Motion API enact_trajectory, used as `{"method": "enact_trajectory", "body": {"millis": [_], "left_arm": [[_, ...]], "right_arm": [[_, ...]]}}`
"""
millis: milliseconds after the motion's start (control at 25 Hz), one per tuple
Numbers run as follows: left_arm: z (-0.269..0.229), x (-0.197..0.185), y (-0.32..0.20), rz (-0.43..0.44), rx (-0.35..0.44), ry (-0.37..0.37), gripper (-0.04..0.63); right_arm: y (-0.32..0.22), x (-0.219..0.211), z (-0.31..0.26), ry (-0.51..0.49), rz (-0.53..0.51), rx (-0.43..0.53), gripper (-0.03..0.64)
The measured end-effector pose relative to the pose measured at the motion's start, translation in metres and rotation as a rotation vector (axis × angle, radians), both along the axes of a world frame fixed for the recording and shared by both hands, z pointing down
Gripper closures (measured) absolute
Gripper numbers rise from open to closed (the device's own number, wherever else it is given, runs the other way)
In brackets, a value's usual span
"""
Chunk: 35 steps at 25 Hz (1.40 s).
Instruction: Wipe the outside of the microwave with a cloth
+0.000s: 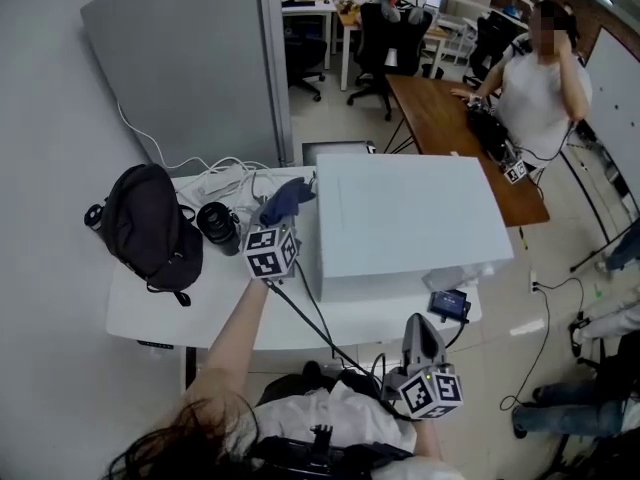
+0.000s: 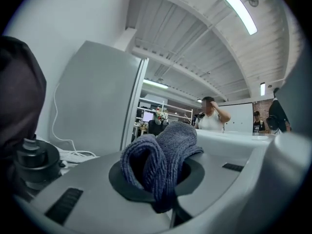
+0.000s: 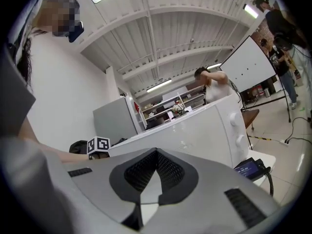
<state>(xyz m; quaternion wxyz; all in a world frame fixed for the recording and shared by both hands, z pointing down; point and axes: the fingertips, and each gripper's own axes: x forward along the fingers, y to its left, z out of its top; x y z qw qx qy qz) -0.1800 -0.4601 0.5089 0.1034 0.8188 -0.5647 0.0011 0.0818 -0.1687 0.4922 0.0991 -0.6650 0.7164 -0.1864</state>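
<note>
Left of the microwave (image 1: 405, 218), the left gripper (image 1: 283, 218) pinches a cloth (image 1: 288, 198), its end hidden; right gripper (image 1: 420, 326) closed, empty.

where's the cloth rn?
Head view: the blue cloth is clamped in the left gripper, just left of the microwave, with the black bag farther left.

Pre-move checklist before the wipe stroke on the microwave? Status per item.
1. Cloth held by left gripper: ok, shut on it.
2. Cloth touching microwave: cannot tell; it sits by the top's left rear corner.
3. Right gripper clear of microwave: ok, low at the table front, shut, empty.
4. Cables and black bag out of the path: ok, left of the microwave.
5. Small screen device: ok, on the table below the front right corner.
</note>
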Motion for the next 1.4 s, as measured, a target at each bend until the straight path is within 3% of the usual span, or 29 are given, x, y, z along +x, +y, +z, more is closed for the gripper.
{"method": "enact_trajectory", "body": {"millis": [160,320,640,800,1000,1200,1400], "left_arm": [[-0.005,0.019,-0.020,0.052,0.011,0.007,0.543],[-0.006,0.034,0.002,0.128,-0.008,0.077,0.543],[-0.012,0.038,0.101,0.228,-0.023,0.142,0.543],[-0.005,0.041,0.160,0.267,-0.073,0.174,0.543],[0.015,0.044,0.216,0.328,-0.138,0.156,0.543],[0.029,0.029,0.230,0.248,-0.168,0.172,0.543],[0.027,-0.009,0.179,0.095,-0.068,0.087,0.543]], "right_arm": [[-0.004,0.002,-0.011,0.046,0.025,0.017,0.600],[-0.006,0.005,-0.006,0.099,0.017,-0.006,0.600],[-0.018,-0.015,0.012,0.131,-0.069,-0.056,0.600],[-0.028,-0.021,0.007,0.138,-0.107,-0.027,0.600],[-0.035,-0.025,0.007,0.140,-0.138,-0.026,0.600],[-0.035,-0.030,0.009,0.133,-0.154,-0.024,0.600],[-0.032,-0.035,0.007,0.129,-0.162,-0.018,0.600]]}}
